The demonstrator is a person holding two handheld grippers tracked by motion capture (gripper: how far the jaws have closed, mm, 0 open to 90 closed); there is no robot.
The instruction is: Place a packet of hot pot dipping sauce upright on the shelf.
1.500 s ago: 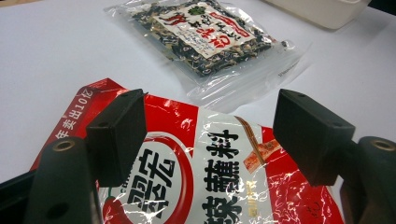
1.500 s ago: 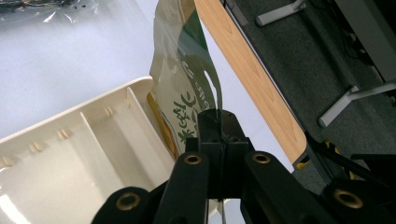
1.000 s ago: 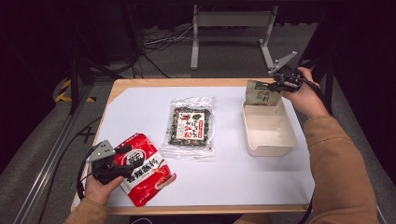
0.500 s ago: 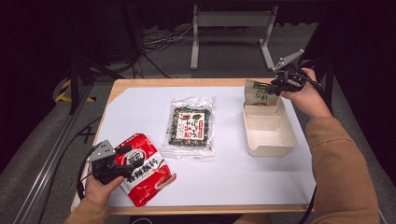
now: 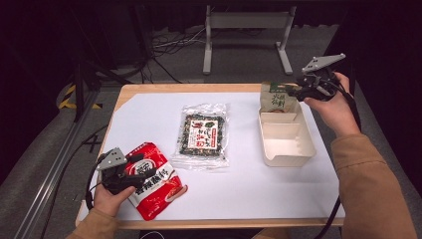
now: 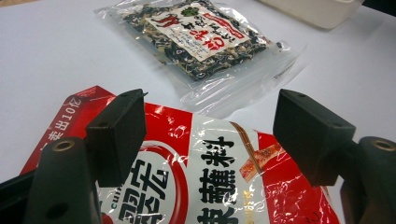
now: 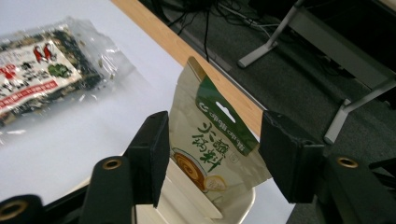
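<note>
Left claw [image 5: 133, 168]: spread over the red packet [image 5: 154, 181], near left of the worktop [image 5: 249, 194]; pads not pressing.
Middle: seaweed bag [image 5: 203, 134], lying flat.
Right claw [image 5: 298, 92]: jaws just opened, green pouch [image 5: 275, 97] released, leaning in the white tray [image 5: 288, 149].
Next: probably pinch the red packet and carry it to the tray.

three packets: one red [image 5: 152, 181], one clear [image 5: 202, 134], one green [image 5: 276, 98]. one white tray [image 5: 287, 149]. two grippers: left [image 5: 130, 172], right [image 5: 297, 91].
</note>
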